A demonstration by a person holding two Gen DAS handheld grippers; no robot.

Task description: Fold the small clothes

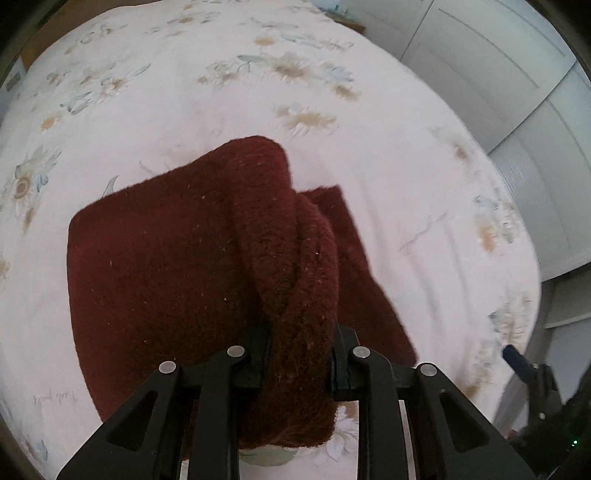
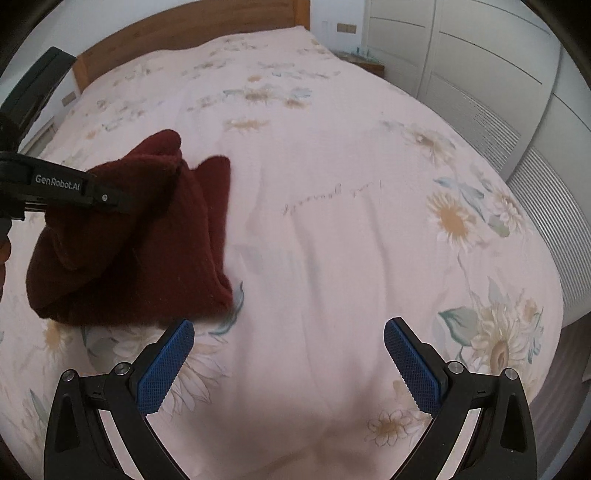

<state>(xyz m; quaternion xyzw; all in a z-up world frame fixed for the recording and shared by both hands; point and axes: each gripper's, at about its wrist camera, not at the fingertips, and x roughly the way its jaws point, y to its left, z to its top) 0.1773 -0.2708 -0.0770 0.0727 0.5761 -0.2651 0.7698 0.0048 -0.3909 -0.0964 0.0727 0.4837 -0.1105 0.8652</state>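
Observation:
A dark red knitted garment (image 1: 166,266) lies folded on the pink flowered bedspread (image 1: 221,92). My left gripper (image 1: 301,354) is shut on a thick bunched fold of it and holds that fold up above the rest. In the right wrist view the garment (image 2: 147,251) sits at the left, with the left gripper's black body (image 2: 66,188) over it. My right gripper (image 2: 288,354) is open and empty, with blue pads (image 2: 166,365), hovering over bare bedspread to the right of the garment.
A wooden headboard (image 2: 184,33) stands at the far end of the bed. White wardrobe doors (image 2: 480,55) and a ribbed white panel (image 2: 546,206) run along the right side. A small bedside table (image 2: 362,61) stands at the far right corner.

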